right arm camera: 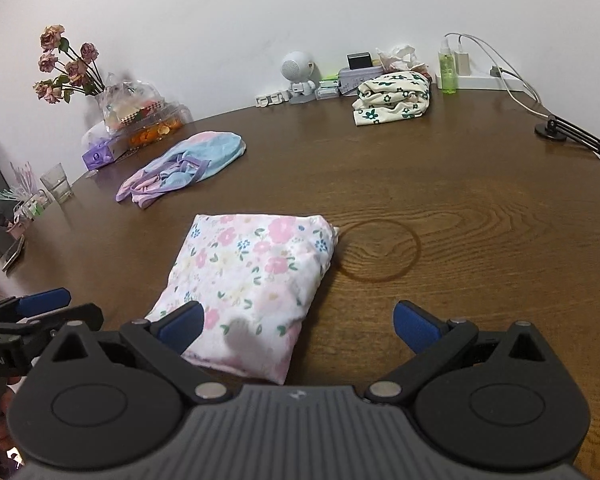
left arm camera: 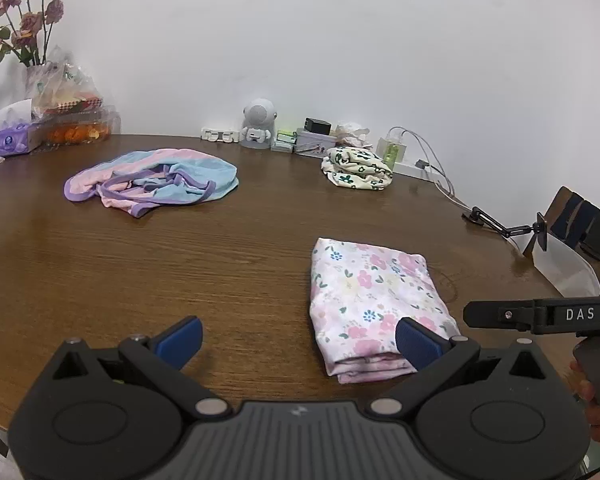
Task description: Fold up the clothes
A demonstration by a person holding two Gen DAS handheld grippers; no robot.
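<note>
A folded pink floral garment (left arm camera: pixel 374 304) (right arm camera: pixel 252 280) lies on the brown wooden table (left arm camera: pixel 140 272) (right arm camera: pixel 480 220) near its front. My left gripper (left arm camera: pixel 298 340) is open above the table; its right blue finger overlaps the garment's near corner, and nothing is held. My right gripper (right arm camera: pixel 298 326) is open too, with its left finger in front of the garment's near edge. A crumpled pink, blue and purple garment (left arm camera: pixel 152 180) (right arm camera: pixel 180 168) lies further back on the left. A cream garment with green flowers (left arm camera: pixel 358 168) (right arm camera: pixel 392 98) sits bunched at the back.
Along the wall stand dried flowers (left arm camera: pixel 24 12), a bag of snacks (left arm camera: pixel 68 104), a purple tissue box (left arm camera: pixel 10 140), a grey robot figure (left arm camera: pixel 258 122), small boxes, a green bottle (right arm camera: pixel 447 66) and cables. A glass (right arm camera: pixel 57 182) stands far left. A black stand arm (left arm camera: pixel 500 226) reaches in at the right edge.
</note>
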